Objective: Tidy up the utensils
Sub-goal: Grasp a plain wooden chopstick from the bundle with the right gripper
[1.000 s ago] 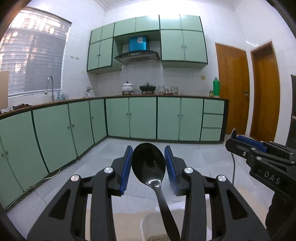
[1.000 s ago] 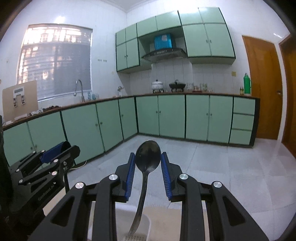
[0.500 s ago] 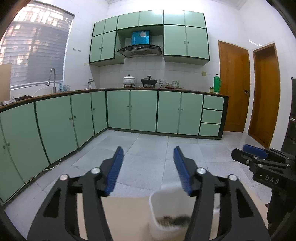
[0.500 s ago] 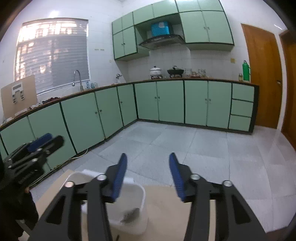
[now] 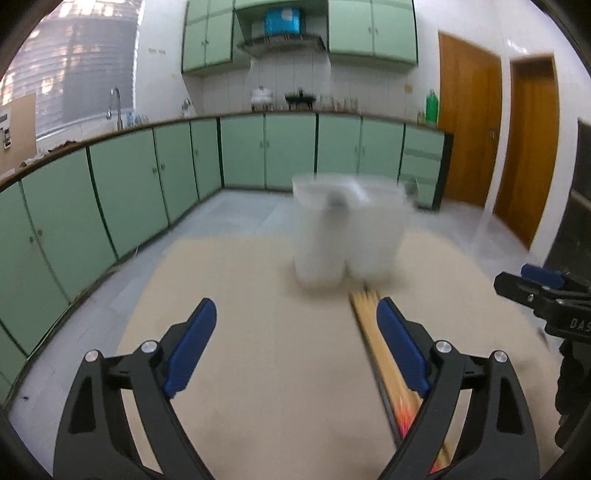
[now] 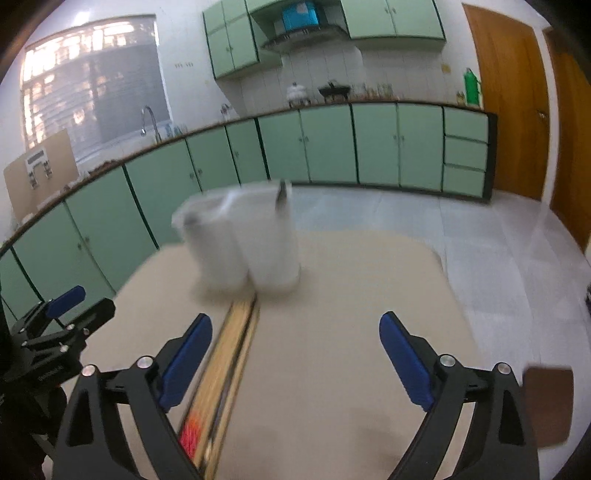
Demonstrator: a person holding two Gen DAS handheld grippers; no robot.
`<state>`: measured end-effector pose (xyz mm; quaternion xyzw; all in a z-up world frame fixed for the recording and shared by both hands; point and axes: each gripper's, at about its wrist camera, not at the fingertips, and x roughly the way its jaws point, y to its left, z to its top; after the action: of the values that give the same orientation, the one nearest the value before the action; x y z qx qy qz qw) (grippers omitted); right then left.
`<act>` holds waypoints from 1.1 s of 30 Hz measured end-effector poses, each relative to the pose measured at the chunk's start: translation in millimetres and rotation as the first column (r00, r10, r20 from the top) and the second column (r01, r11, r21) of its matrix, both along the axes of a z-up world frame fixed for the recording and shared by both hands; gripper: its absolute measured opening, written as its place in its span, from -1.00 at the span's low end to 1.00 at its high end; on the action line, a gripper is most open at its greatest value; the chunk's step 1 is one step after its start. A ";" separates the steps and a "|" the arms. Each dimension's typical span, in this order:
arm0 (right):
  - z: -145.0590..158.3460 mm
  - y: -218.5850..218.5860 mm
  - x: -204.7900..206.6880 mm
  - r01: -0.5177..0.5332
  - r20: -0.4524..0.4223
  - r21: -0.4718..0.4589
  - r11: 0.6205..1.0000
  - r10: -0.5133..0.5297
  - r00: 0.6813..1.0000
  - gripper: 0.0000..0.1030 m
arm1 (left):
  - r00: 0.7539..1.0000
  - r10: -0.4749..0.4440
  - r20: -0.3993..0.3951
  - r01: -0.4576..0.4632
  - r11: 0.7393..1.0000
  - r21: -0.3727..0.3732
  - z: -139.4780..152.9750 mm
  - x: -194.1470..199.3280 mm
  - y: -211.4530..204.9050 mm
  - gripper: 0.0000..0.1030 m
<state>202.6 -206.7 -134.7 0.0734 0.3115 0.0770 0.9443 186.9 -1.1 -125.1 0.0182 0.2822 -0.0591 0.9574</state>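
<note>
Both tongs, left [image 5: 295, 347] and right [image 6: 295, 363], gape empty. Chopsticks [image 5: 373, 332] lie between them, seemingly bundled; clamp mid-length, then stand them in the holder [image 5: 347, 236] ahead.

A home kitchen. Ahead of the gripper, pale green base cabinets [image 5: 288, 155] run under a dark-edged worktop, bending round along the left wall. Matching green wall cabinets [image 6: 391, 18] hang above, flanking a metal range hood [image 5: 282, 42]. On the worktop stand a white lidded pot [image 6: 296, 92] and a black pan [image 6: 334, 90]. Far left, a curved chrome tap [image 6: 149, 120] rises below a large window [image 6: 92, 92]. To the right are 2 brown wooden doors [image 5: 469, 118]. The floor is light grey tile [image 6: 388, 206].
</note>
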 end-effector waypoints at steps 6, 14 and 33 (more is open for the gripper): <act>-36.4 19.0 -52.3 -0.014 -0.098 -0.036 0.999 0.011 0.995 0.60 | 0.993 0.017 -0.114 -0.010 0.998 0.063 -34.7 -32.8 4.7 0.67; -67.6 45.0 -82.1 -0.093 -0.206 -0.030 0.995 0.085 0.975 0.12 | 0.973 0.067 -0.220 -0.055 0.997 0.063 -58.4 -44.4 25.6 0.67; -74.3 77.7 -89.9 -0.170 -0.220 -0.091 0.981 0.147 0.964 -0.83 | 0.965 0.073 -0.253 -0.066 0.997 0.039 -61.8 -55.1 17.5 0.67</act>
<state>112.7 -129.0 -208.9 0.0044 0.4192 0.1271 0.8989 131.8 16.4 -187.0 0.0149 0.4039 -0.0231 0.9144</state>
